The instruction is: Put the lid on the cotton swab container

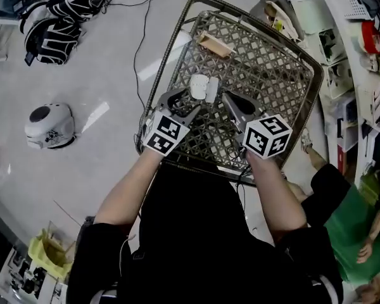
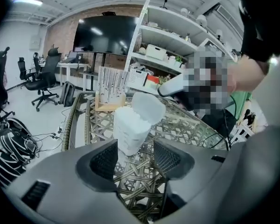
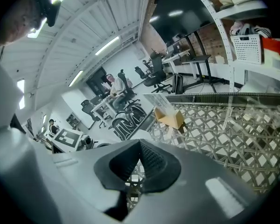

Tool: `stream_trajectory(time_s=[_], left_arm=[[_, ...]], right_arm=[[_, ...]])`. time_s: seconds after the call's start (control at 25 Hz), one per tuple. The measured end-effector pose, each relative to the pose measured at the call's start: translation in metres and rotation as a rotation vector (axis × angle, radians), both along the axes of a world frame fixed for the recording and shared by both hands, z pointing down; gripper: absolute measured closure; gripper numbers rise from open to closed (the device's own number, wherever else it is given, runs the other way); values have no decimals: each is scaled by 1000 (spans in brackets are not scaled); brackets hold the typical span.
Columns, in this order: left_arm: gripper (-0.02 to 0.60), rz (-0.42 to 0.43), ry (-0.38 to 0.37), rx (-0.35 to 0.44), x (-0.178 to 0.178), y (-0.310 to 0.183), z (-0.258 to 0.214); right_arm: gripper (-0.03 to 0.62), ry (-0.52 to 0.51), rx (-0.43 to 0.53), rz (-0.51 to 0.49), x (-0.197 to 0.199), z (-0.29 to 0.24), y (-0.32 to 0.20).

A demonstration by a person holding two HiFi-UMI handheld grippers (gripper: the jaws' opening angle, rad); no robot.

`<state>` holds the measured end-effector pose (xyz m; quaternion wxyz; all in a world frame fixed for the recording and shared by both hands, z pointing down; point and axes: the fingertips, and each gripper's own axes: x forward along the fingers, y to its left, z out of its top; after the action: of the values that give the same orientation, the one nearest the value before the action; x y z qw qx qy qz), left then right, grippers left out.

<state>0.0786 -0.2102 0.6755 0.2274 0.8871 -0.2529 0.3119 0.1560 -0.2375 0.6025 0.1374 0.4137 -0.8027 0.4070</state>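
Observation:
The white cotton swab container (image 1: 198, 86) stands upright on the lattice-patterned glass table (image 1: 266, 62). Its lid (image 1: 212, 88) leans open at the container's upper right side. In the left gripper view the container (image 2: 129, 130) and its tilted lid (image 2: 148, 107) rise just ahead of the jaws. My left gripper (image 1: 185, 104) (image 2: 136, 160) is open, with the container's foot reaching between the fingertips and the pads apart from it. My right gripper (image 1: 229, 100) hovers just right of the lid. It is shut (image 3: 140, 164) with nothing in it.
A small wooden holder (image 1: 214, 44) (image 3: 170, 118) sits at the table's far side. Shelves (image 1: 342, 56) line the right. A person in green (image 1: 354, 214) stands at the near right. On the floor to the left lie a white device (image 1: 49, 125) and backpacks (image 1: 63, 18).

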Motion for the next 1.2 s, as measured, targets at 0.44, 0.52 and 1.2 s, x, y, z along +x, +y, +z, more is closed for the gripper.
stream_trajectory(time_s=[0.44,0.52,1.2], left_arm=[[354,197,72,2,34,8,4],[354,199,117,5,27,5,-4],[454,189,67,36,22,-25,6]], right_arm=[[583,2,-38,-48,4,20,-15],[583,-3,-41,-62,2,19,-18],[583,110,-52,-189,-24,22,-13]])
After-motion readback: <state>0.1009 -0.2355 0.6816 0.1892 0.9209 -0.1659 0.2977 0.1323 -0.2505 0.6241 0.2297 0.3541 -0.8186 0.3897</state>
